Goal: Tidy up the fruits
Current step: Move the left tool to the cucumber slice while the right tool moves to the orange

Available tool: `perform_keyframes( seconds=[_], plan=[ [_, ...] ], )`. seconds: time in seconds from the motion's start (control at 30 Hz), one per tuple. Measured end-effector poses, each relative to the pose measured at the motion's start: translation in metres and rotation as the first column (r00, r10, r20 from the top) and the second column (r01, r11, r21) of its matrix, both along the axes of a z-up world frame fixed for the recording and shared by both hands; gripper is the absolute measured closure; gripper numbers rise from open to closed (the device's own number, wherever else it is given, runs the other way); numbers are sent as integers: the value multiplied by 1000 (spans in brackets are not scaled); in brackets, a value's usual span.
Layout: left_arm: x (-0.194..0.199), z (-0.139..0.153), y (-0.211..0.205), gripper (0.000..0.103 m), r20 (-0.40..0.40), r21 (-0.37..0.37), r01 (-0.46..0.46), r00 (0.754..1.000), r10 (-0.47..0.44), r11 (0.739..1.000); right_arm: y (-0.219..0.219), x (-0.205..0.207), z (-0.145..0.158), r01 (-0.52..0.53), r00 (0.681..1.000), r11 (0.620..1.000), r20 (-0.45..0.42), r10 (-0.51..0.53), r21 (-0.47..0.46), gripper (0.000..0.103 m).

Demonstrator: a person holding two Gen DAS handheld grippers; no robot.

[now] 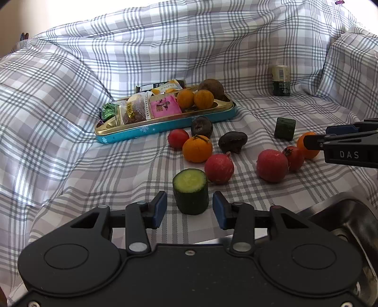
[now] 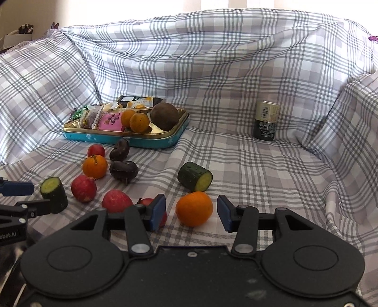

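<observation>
Tin tray (image 2: pixel 165 141), upper left: 2 oranges, 1 brown fruit stowed. Loose on checked cloth (image 2: pixel 259 177): about 10 pieces. Left hand-held gripper (image 1: pixel 189 210) spread around cucumber stub (image 1: pixel 191 194); right hand-held gripper (image 2: pixel 191 213) spread around orange (image 2: pixel 194 208).

Grey-and-white plaid sheet (image 2: pixel 236 70) covers everything, draped over a sofa-like seat: flat seat area in front, creased backrest rising behind, padded bulges at both sides like cushions or armrests (image 1: pixel 349 63). Bright daylight comes from behind the top edge, washing out the wall or window there. Cream wall strip at upper left (image 2: pixel 7 14). Some dim clutter at far left (image 2: pixel 23 29), unclear.
</observation>
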State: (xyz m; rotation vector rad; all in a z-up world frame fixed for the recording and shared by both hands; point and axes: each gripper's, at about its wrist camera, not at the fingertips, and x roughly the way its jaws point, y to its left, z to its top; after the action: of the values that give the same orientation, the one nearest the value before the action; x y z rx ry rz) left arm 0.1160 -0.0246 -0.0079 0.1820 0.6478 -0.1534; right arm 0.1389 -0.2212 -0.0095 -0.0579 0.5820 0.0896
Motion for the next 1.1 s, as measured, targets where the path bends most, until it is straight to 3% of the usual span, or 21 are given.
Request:
perform_keyframes(
  seconds=[0.27, 0.37, 0.5, 0.73, 0.93, 1.0, 1.1],
  plan=[
    [6, -2, 1, 52, 9, -29, -27, 1000, 27, 999, -2, 4, -4, 17, 1000, 1000, -13, -17, 17, 54],
    [13, -1, 8, 46, -1, -67, -73, 997, 73, 995, -2, 7, -6, 25, 999, 999, -25, -25, 23, 54],
    [18, 2, 20, 46, -8, -147, -116, 993, 117, 982, -4, 10, -8, 33, 999, 999, -42, -32, 38, 54],
    [19, 4, 30, 46, 35, -165, -207, 976, 216, 964, -5, 17, -13, 49, 996, 997, -80, -44, 59, 53],
    [17, 5, 34, 47, 61, -177, -205, 974, 219, 963, -7, 24, -18, 60, 992, 995, -118, -51, 76, 53],
    [14, 6, 34, 47, 77, -190, -187, 976, 205, 964, -5, 24, -19, 45, 993, 996, -115, -36, 74, 62],
    [13, 5, 27, 47, 89, -162, -160, 980, 176, 974, -5, 23, -19, 46, 993, 996, -109, -38, 71, 63]
  ],
)
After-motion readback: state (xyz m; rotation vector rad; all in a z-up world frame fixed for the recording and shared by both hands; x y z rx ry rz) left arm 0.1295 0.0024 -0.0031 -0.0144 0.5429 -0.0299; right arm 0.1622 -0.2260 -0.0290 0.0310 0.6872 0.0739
